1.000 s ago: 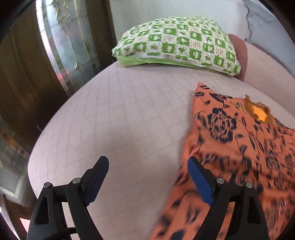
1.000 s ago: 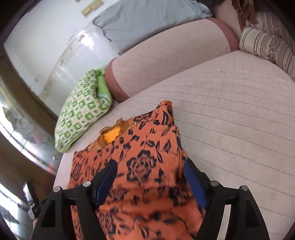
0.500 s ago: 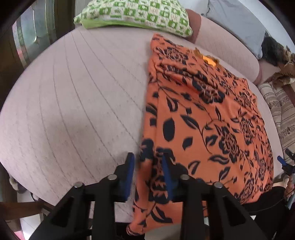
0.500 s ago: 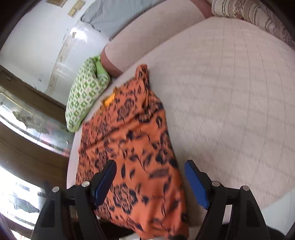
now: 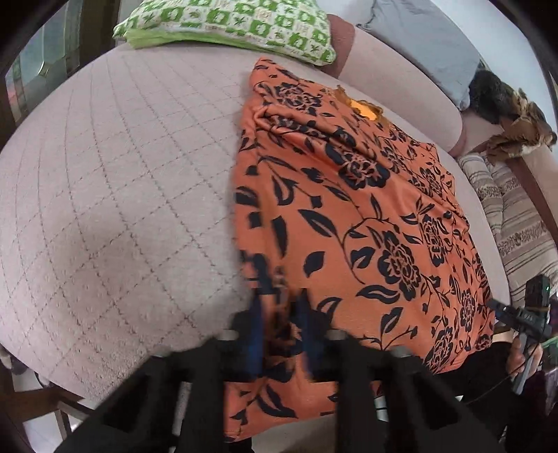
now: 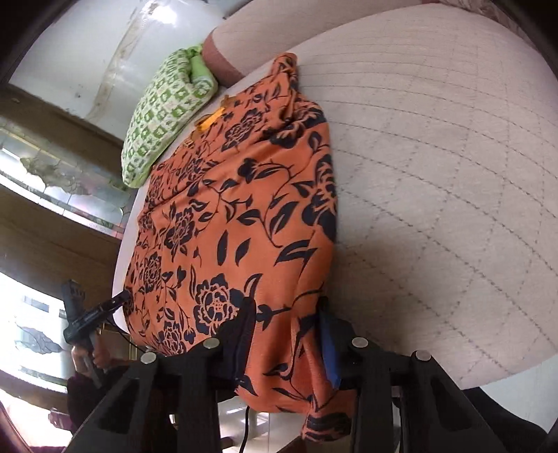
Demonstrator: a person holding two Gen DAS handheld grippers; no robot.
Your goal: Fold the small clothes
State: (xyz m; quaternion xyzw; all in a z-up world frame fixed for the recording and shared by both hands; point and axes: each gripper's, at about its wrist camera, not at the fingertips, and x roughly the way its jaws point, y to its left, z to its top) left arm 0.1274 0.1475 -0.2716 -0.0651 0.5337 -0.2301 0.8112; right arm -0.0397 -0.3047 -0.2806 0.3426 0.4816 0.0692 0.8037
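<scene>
An orange garment with a black flower print [image 5: 348,216] lies spread on a pale quilted bed, its hem hanging over the near edge. My left gripper [image 5: 279,334] is shut on the garment's near left corner at the hem. My right gripper [image 6: 286,334] straddles the near right corner of the garment [image 6: 244,209], its jaws closing around a fold of cloth with a gap still showing. Each gripper shows at the edge of the other's view: the right one [image 5: 519,317] and the left one [image 6: 94,313].
A green-and-white patterned pillow [image 5: 230,24] lies at the head of the bed, also in the right wrist view [image 6: 164,111]. A pink bolster [image 5: 394,80] and grey cushion [image 5: 422,38] lie behind. Striped bedding [image 5: 516,223] lies at the right. The quilted bed surface [image 5: 115,195] extends left of the garment.
Both grippers have pulled back to the near hem. The left one closed on the left corner. The right one's jaws have narrowed around the right corner.
</scene>
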